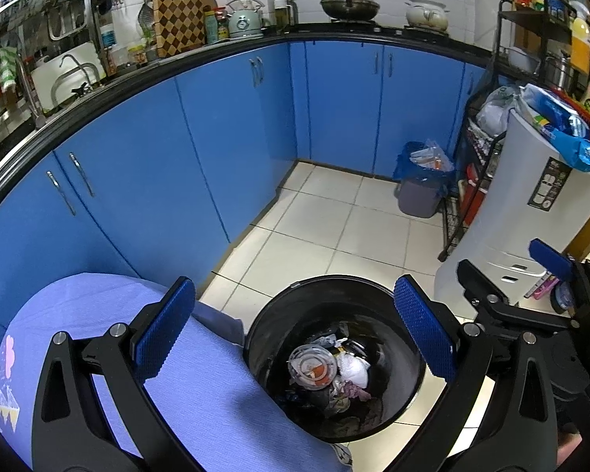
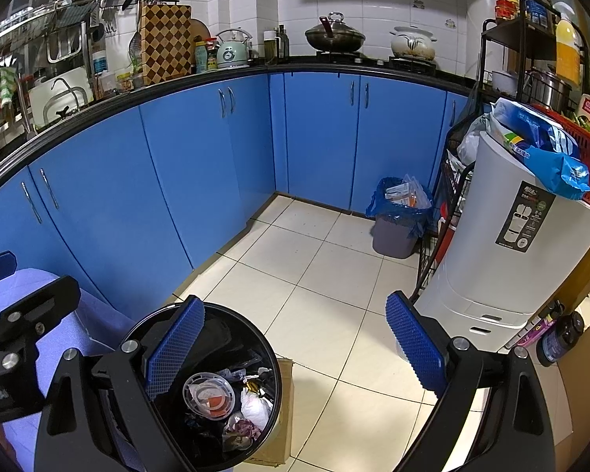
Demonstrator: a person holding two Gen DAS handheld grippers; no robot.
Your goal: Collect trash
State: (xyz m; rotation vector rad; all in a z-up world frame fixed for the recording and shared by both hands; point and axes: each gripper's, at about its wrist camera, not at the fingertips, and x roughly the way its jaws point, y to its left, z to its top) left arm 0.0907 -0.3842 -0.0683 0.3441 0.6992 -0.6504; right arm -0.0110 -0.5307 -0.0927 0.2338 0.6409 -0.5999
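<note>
Trash is already sitting in the black bin [image 1: 336, 358] at lower centre of the left view: a clear plastic lid [image 1: 312, 365], a white crumpled bag [image 1: 354, 367] and some scraps. Both your tongs are spread wide and holding nothing, left tongs [image 1: 299, 338] right over the bin mouth, right tongs [image 2: 295, 350] over the bin's edge and the floor. So I'd guess you're either done dropping or between pieces; I can't spot loose trash on the floor [image 2: 314, 267]. A second bin [image 2: 399, 222] with a blue liner sits by the cabinets at right of centre, already stuffed. Room's a tiled kitchen with blue cabinets [image 1: 224, 126] and a cluttered tabletop [image 1: 200, 49] across the top.
</note>
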